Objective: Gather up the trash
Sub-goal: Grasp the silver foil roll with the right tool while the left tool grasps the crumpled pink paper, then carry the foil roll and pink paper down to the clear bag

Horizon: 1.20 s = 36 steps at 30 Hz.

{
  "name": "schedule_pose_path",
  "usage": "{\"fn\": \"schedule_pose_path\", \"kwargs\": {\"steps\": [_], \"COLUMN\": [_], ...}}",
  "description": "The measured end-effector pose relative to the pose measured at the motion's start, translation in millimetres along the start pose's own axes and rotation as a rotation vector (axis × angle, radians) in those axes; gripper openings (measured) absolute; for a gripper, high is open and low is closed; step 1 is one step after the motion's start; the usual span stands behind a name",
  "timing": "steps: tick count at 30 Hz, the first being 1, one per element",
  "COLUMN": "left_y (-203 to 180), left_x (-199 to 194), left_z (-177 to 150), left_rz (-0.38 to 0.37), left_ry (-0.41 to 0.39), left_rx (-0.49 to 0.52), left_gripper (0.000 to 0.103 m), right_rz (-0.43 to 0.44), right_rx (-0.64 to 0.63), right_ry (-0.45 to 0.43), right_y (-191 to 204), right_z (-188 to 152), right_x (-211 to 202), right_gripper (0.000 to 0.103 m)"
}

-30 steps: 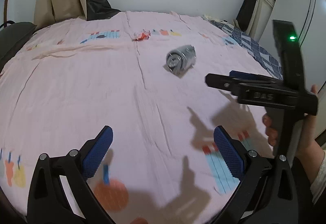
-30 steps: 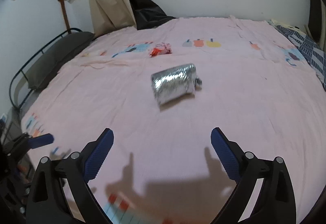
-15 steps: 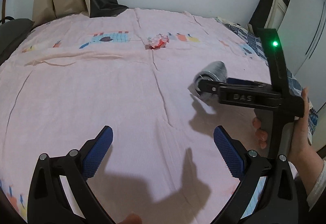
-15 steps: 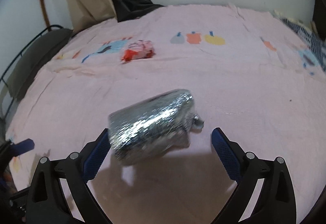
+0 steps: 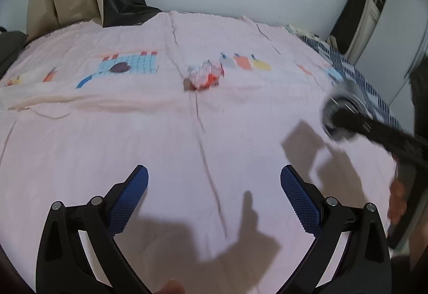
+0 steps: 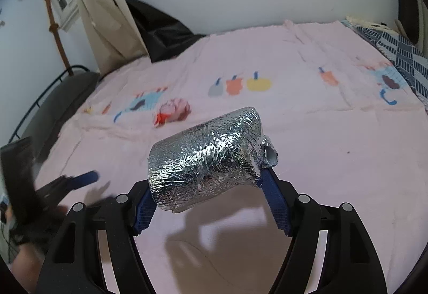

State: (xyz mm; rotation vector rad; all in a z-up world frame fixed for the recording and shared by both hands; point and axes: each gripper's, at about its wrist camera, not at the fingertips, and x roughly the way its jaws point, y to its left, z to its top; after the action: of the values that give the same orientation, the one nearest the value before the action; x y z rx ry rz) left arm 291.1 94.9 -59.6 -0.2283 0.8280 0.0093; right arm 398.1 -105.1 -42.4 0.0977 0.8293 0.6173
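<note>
My right gripper [image 6: 206, 192] is shut on a foil-wrapped roll [image 6: 206, 160] and holds it lifted above the pink bed sheet [image 6: 307, 147]. The roll [image 5: 339, 107] also shows blurred at the right of the left wrist view, held in the right gripper. A crumpled red and white wrapper [image 5: 204, 76] lies on the sheet ahead of my left gripper [image 5: 214, 195], which is open and empty above the sheet. The wrapper [image 6: 172, 112] also shows beyond the roll in the right wrist view.
A beige curtain [image 6: 104, 13] and a black bag [image 6: 160, 29] stand at the bed's far edge. A dark pillow [image 6: 58, 104] and metal rail lie at the left. A blue checked cloth [image 5: 369, 85] lies at the right edge.
My right gripper closed on the foil roll and lifted it off the sheet. My left gripper moved forward toward the red and white wrapper.
</note>
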Motion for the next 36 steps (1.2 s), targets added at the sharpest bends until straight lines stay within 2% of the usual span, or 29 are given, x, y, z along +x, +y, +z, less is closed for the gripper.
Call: {"fn": "schedule_pose_path", "kwargs": {"steps": [3,7,17,22,24,26,31,36], "left_y": [1.2,4.1,12.7,14.1,16.2,15.9,6.2,0.5], "left_x": [12.3,30.1,76.5,93.9,97.9,98.4,88.2,65.8], "left_z": [21.6,51.3,80.5,88.1,91.2,93.4,95.6,100.3], "left_rz": [-0.001,0.008,0.074,0.122,0.105,0.083,0.088,0.073], "left_ry": [-0.008,-0.021,-0.019,-0.033,-0.033,-0.045,-0.076,-0.108], "left_rx": [-0.027,-0.055,-0.096,-0.099,-0.11,-0.107,-0.038,-0.029], "left_gripper": [0.097,0.097,0.097,0.084,0.059,0.044,0.043,0.043], "right_rz": [0.035,0.036,0.016,-0.016,-0.028,-0.031,-0.041,-0.044], "right_rx": [0.047,0.058,0.09,0.102,0.089,0.077,0.051,0.034], "right_ry": [-0.017,-0.029,-0.057,-0.045,-0.042,-0.04,-0.039,-0.046], "right_y": [-9.3,-14.5,-27.8,-36.0,-34.4,-31.8,-28.6,-24.9], "right_z": [1.5,4.2,13.5,13.4,14.0,14.4,15.2,15.7], "right_x": [-10.9,-18.0,-24.4,-19.4,-18.4,-17.1,-15.0,-17.6], "right_gripper": [0.067,0.067,0.068,0.067,0.068,0.068,0.068,0.068]}}
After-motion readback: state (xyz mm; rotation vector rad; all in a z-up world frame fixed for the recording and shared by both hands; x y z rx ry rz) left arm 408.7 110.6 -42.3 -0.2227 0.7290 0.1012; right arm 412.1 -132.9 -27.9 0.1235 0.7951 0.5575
